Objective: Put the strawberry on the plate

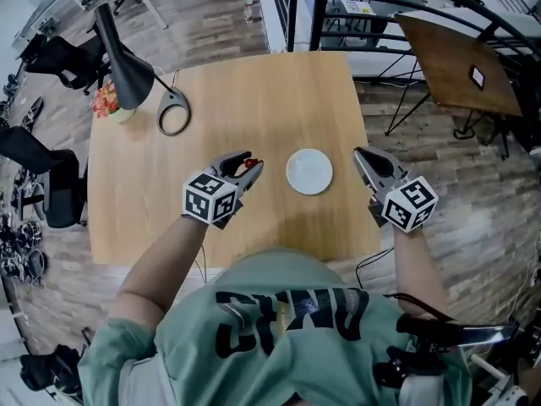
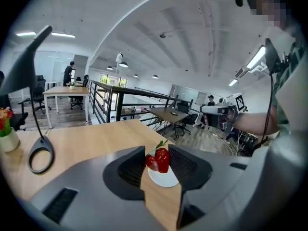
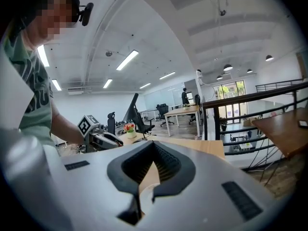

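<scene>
Red strawberry (image 2: 159,160) is pinched btwn the pads of the left hand-held gripper (image 2: 158,153), w/ its green leafy top turned up and to the right in the left gripper view. It is held clear of the light wood table (image 1: 254,83), not yet on the plate (image 1: 308,172). In the head view the berry is seen just left of the white round plate, near its rim but apart from it. The plate is bare and lies approx. mid-table, on the side nearer the person. In the left gripper view part of the plate is seen below and behind the fruit.

On the other side of the plate, the right hand-held gripper (image 1: 359,152) is held over the table's right edge. Its jaws are pressed together at the tips, w/ nothing btwn them.

At the far left of the table a black lamp (image 1: 173,112) w/ a ring base is seen, w/ a small flower pot (image 1: 107,101) beside it.
</scene>
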A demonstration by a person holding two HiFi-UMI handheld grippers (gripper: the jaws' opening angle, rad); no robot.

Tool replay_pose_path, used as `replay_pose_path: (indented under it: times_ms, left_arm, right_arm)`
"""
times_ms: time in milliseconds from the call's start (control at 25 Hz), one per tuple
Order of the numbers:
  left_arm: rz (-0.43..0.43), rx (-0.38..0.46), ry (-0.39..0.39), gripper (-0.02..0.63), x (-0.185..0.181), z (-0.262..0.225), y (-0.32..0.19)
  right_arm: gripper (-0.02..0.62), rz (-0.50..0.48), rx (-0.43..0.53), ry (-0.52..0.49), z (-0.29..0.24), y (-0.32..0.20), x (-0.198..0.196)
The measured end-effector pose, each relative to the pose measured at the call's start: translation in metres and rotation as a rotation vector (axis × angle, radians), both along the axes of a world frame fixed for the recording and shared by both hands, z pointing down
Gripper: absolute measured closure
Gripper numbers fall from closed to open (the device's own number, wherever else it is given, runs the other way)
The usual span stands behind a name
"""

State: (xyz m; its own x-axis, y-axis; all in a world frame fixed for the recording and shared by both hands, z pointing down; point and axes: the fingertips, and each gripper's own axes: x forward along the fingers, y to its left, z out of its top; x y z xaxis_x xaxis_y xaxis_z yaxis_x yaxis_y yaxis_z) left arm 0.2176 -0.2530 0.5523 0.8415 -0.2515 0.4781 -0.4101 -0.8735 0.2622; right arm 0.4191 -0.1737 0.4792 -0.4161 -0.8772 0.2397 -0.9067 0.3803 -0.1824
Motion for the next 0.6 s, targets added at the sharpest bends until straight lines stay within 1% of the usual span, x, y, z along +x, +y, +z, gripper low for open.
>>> replay_pose_path:
  times_ms: [120, 280, 440, 600]
  left_arm:
    - [0.055, -0.039, -0.062, 0.453, 0.037, 0.030, 0.014]
    - [0.134, -0.039, -0.107, 0.453, 0.079, 0.058, 0.021]
    - [0.165, -0.062, -0.133, 0.453, 0.105, 0.087, 0.023]
    - [0.209, -0.071, -0.175, 0.453, 0.121, 0.115, 0.037]
  right_arm:
    - [0.591, 0.010, 0.006, -0.048, 0.016, 0.011, 0.013]
    - [0.591, 0.011, 0.012, -0.072, 0.027, 0.017, 0.024]
    - [0.591, 0.005, 0.006, -0.082, 0.040, 0.021, 0.023]
    - [0.591, 0.007, -0.013, -0.098, 0.056, 0.028, 0.024]
